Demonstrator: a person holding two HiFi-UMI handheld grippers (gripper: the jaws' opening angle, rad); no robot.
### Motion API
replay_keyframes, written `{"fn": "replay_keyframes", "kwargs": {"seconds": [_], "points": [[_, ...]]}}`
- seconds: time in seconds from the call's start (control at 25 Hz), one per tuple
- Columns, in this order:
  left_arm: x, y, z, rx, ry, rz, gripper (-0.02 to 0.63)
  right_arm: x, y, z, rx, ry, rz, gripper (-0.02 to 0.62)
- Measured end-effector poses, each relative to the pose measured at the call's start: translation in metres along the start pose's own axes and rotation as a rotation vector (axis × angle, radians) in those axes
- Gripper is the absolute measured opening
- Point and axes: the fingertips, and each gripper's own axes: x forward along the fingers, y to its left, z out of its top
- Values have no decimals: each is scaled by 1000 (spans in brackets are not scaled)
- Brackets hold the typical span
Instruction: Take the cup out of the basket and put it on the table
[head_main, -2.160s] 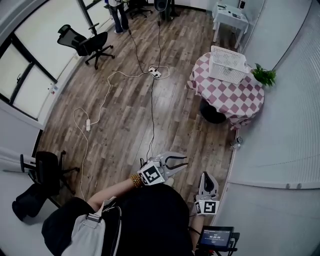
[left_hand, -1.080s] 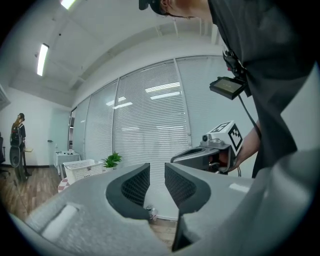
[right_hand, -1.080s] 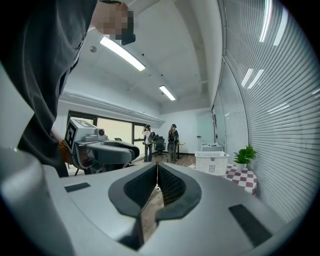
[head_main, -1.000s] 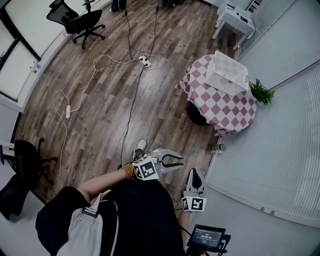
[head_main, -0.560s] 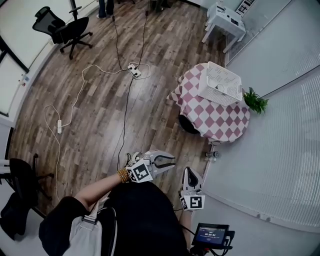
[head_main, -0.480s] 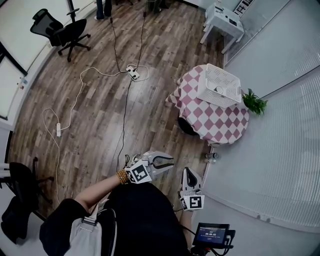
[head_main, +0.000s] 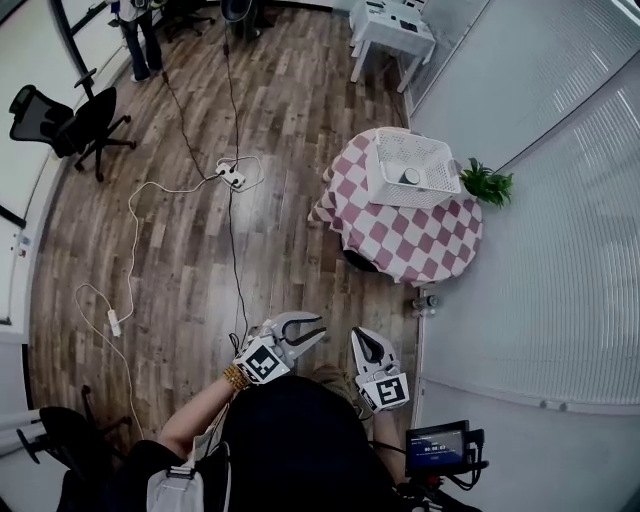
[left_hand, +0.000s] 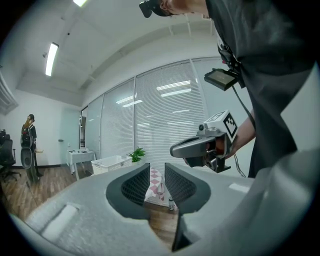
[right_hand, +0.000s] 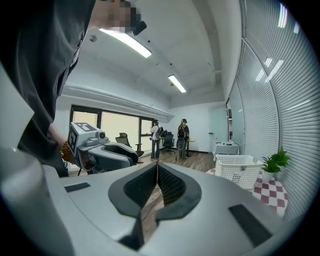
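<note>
Pale and round, the small cup (head_main: 411, 177) sits inside the white plastic lattice basket (head_main: 388, 150). The basket stands on the far part of the round table with the red-and-white checked cloth (head_main: 400, 240). A green potted plant (head_main: 487, 185) shows at that table's edge, just beside the basket. We hold both grippers well apart from the table, above the wooden plank floor (head_main: 200, 250). Our left gripper (head_main: 312, 335) has its jaws apart with nothing between them. Our right gripper (head_main: 358, 335) has its jaws pressed together, empty.
</note>
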Motion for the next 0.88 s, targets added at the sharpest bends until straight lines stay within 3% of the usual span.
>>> {"fn": "replay_keyframes", "kwargs": {"seconds": [0.36,0.52,0.64,0.76,0.88], "points": [[-6,46,-21,-46,74,96,95,31,-2,-8,24,46,56,9],[-1,40,-14,-85,45,96,95,36,-12,-3,25,43,30,9],[0,46,-29,-157,41,79,95,44,-17,-7,38,51,-17,9],[19,59,-26,-72,61,23,95,43,-35,4,23,-12,-60,9],[60,64,-24,-3,64,-9,80,32,-75,-14,54,-9,-86,9]]}}
